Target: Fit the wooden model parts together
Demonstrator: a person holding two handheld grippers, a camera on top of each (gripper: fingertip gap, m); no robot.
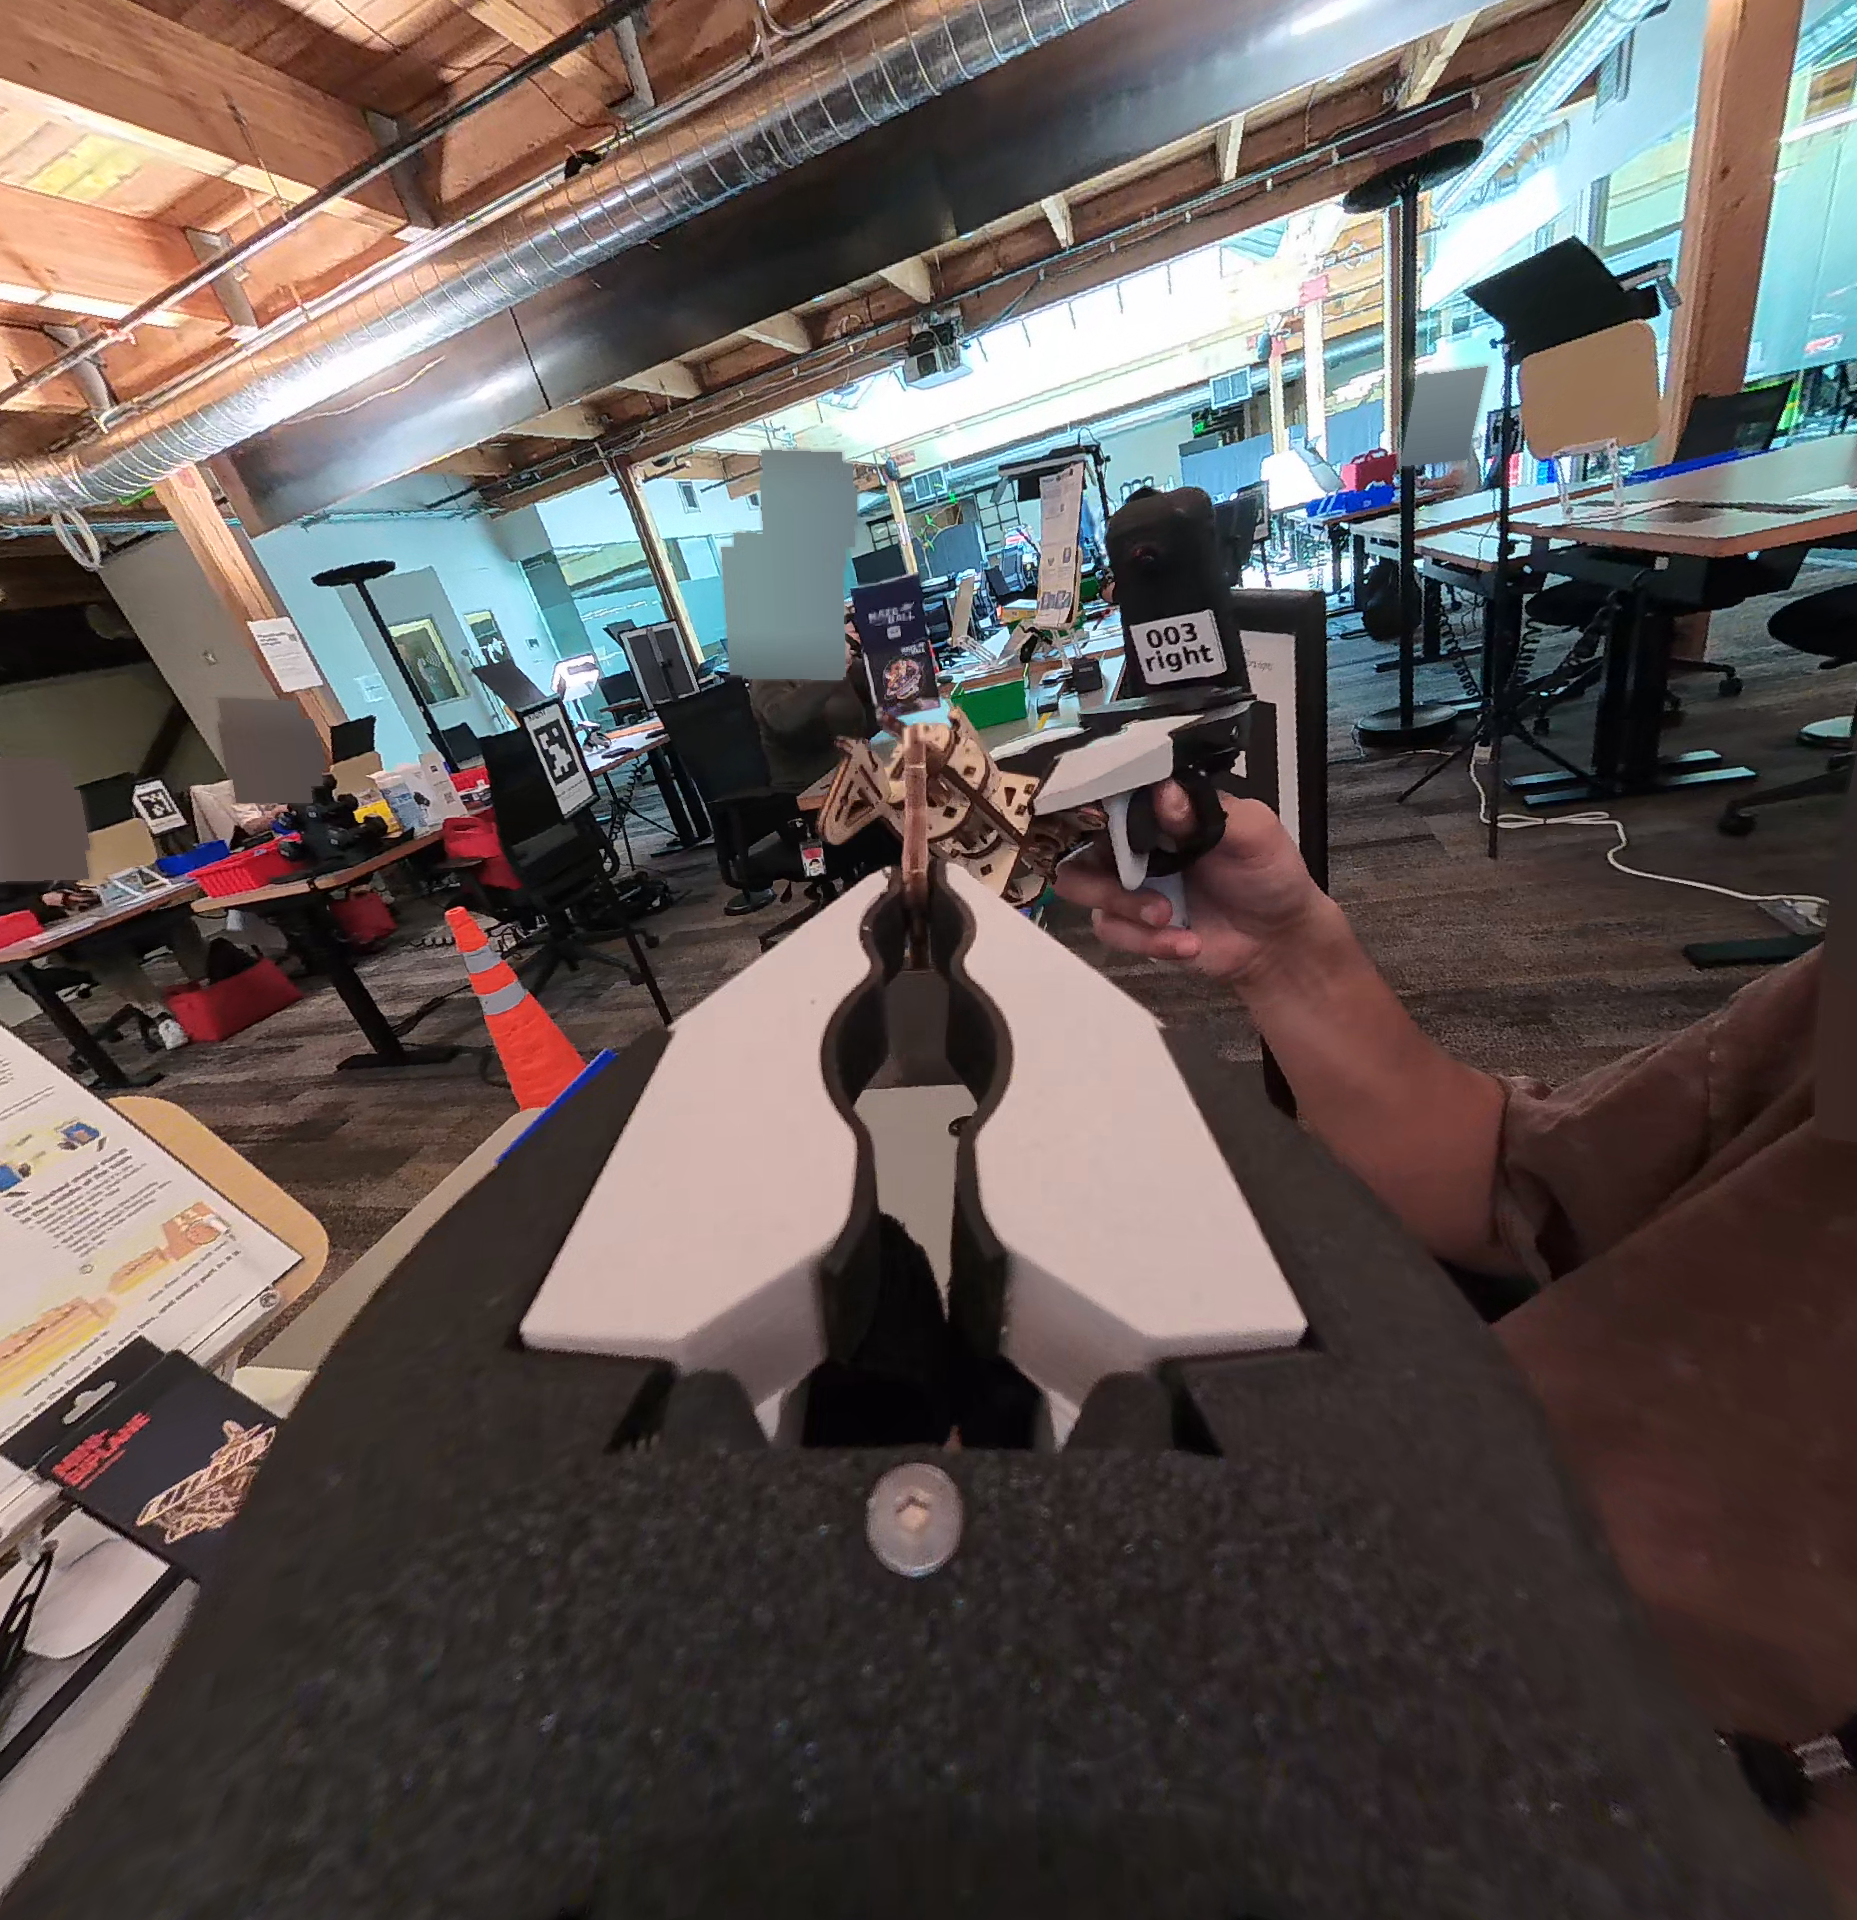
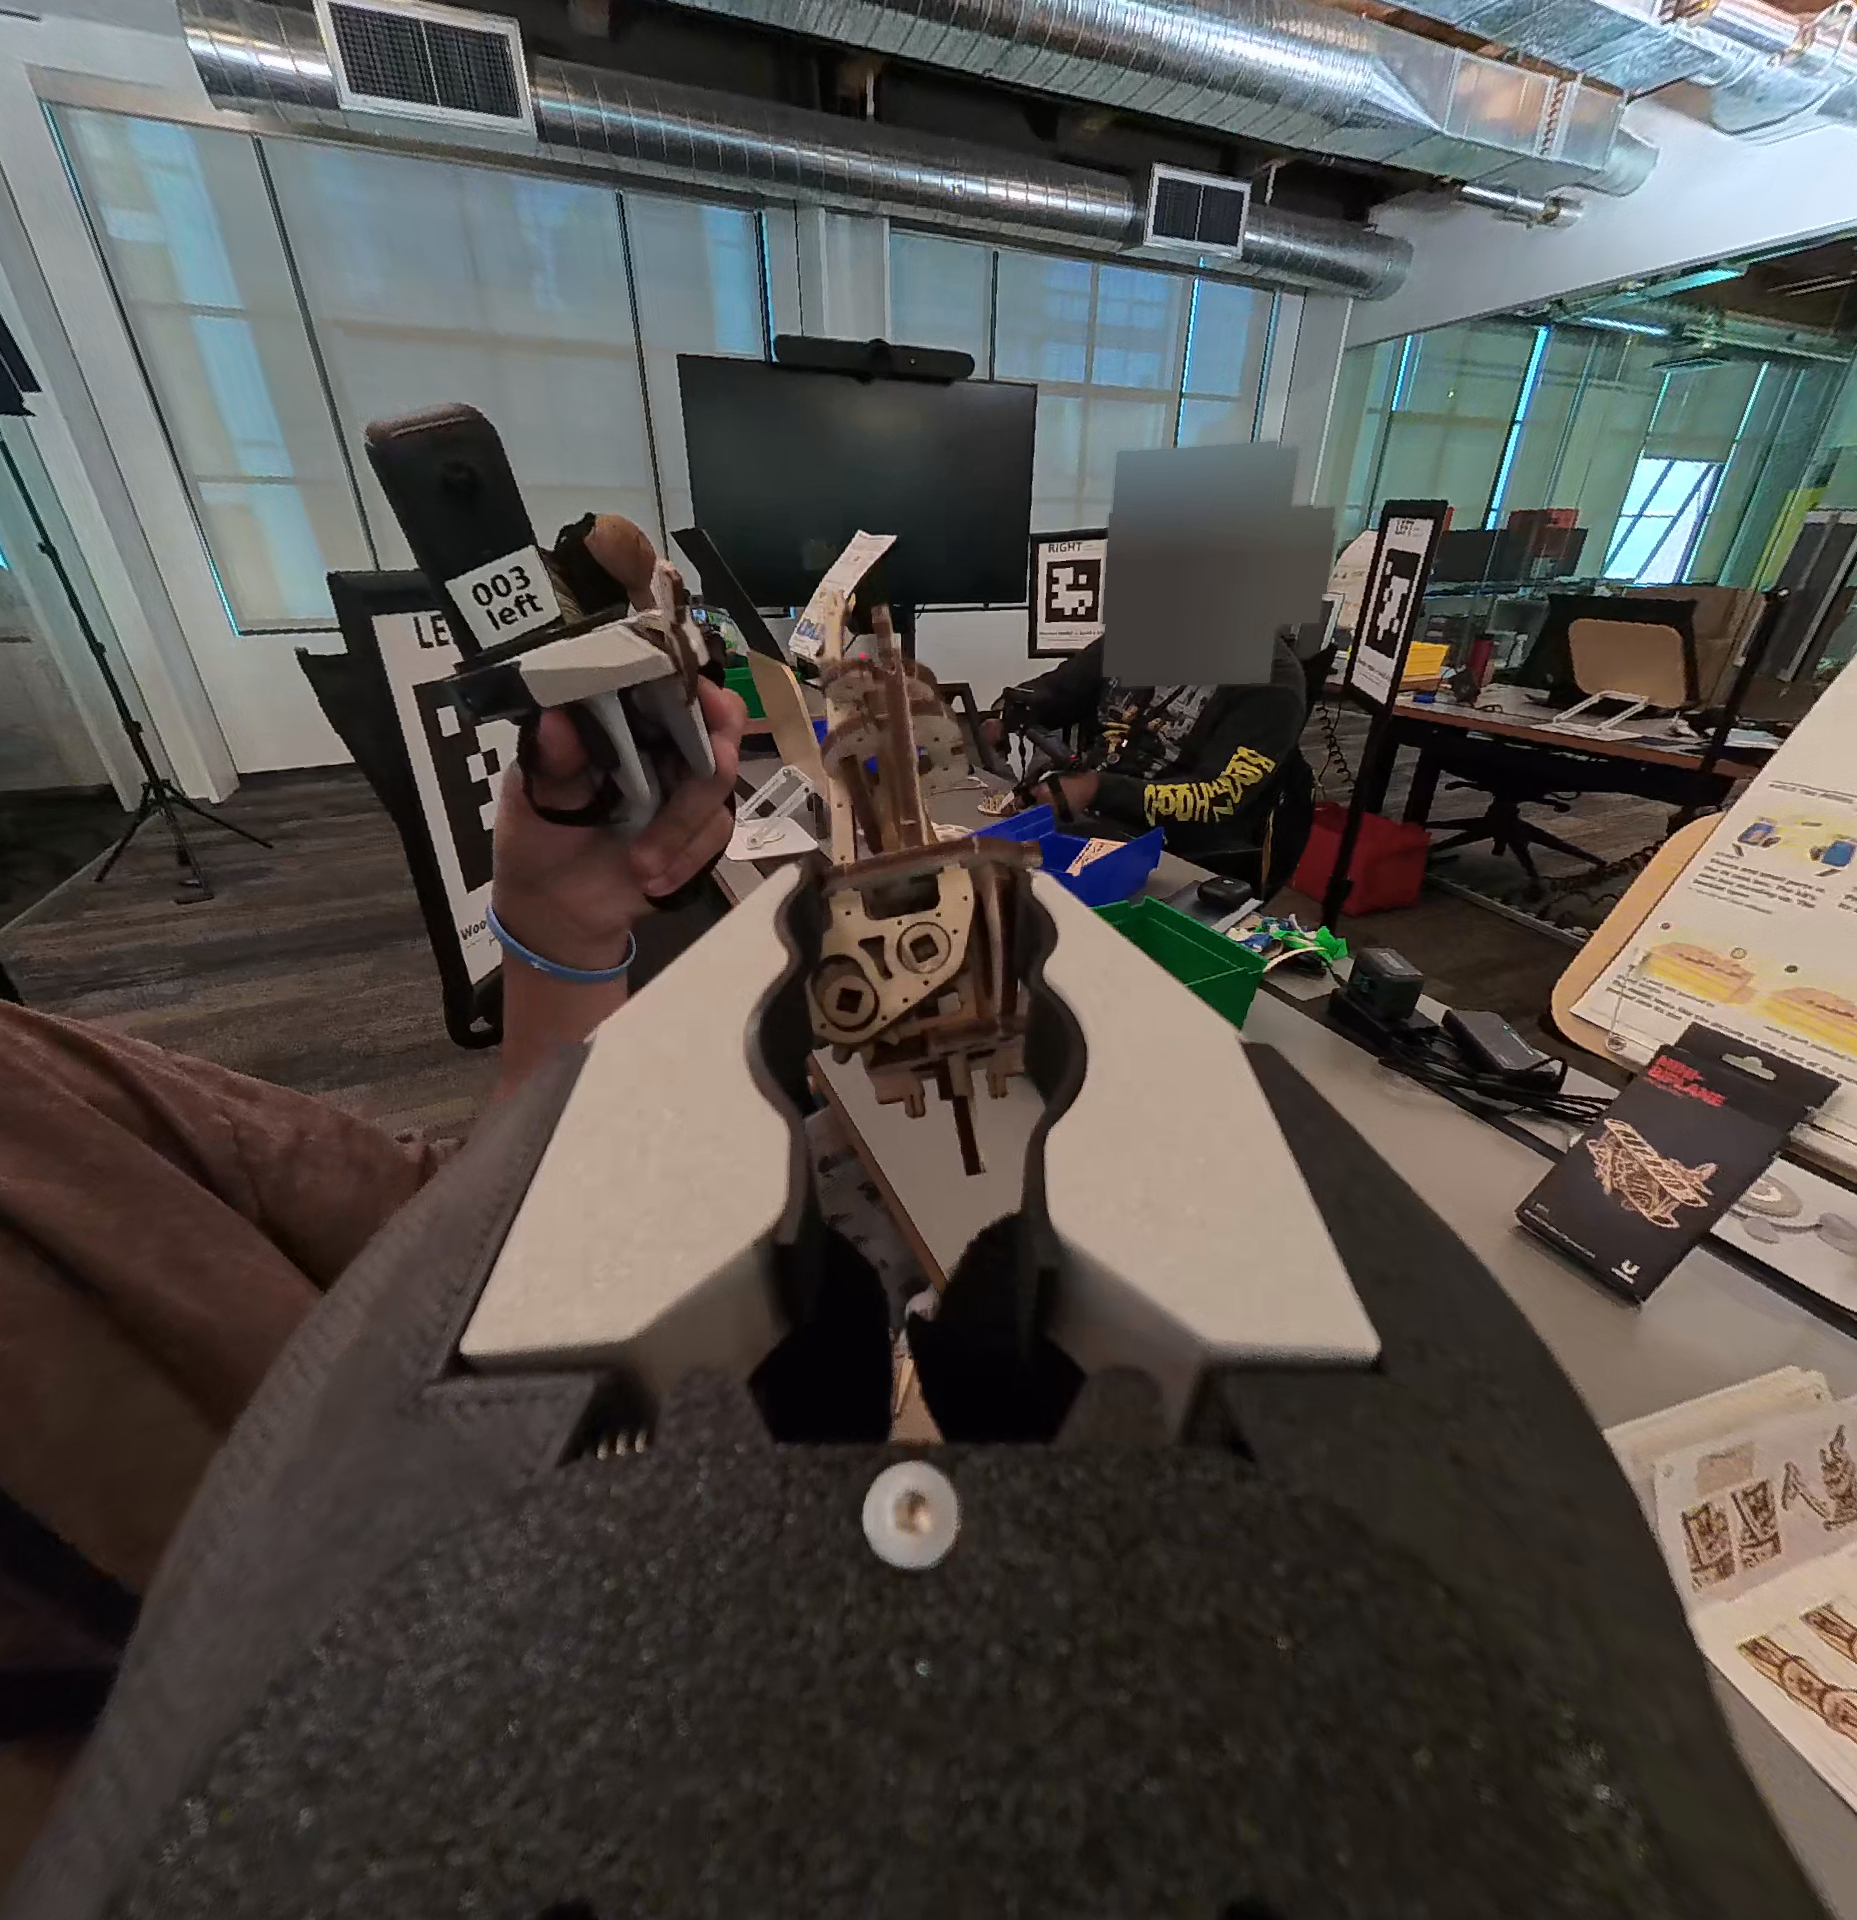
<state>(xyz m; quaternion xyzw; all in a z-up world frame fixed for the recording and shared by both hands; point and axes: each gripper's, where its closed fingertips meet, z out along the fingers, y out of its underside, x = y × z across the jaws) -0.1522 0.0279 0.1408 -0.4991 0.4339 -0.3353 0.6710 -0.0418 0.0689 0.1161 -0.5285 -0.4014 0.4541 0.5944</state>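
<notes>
In the left wrist view my left gripper [image 1: 913,889] is shut on a thin flat wooden part [image 1: 916,810] that stands edge-on just in front of the wooden model [image 1: 971,805]. The right gripper [image 1: 1059,774], in a hand, holds that model from the right. In the right wrist view my right gripper [image 2: 913,894] is shut on the wooden model [image 2: 888,956], a layered plywood assembly with round and square holes, held in the air. The left gripper [image 2: 675,649] is up at the left, apart from the model, with its brown wooden part [image 2: 628,556] in its tips.
A grey table [image 2: 1423,1226] lies below with a black model package card [image 2: 1672,1153], instruction sheets on a stand [image 2: 1797,914], part sheets [image 2: 1776,1507], green [image 2: 1184,951] and blue [image 2: 1069,847] bins. A person sits across the table. An orange cone [image 1: 508,1008] stands on the floor. The left gripper's tips are roughly 12 centimeters from the right gripper's.
</notes>
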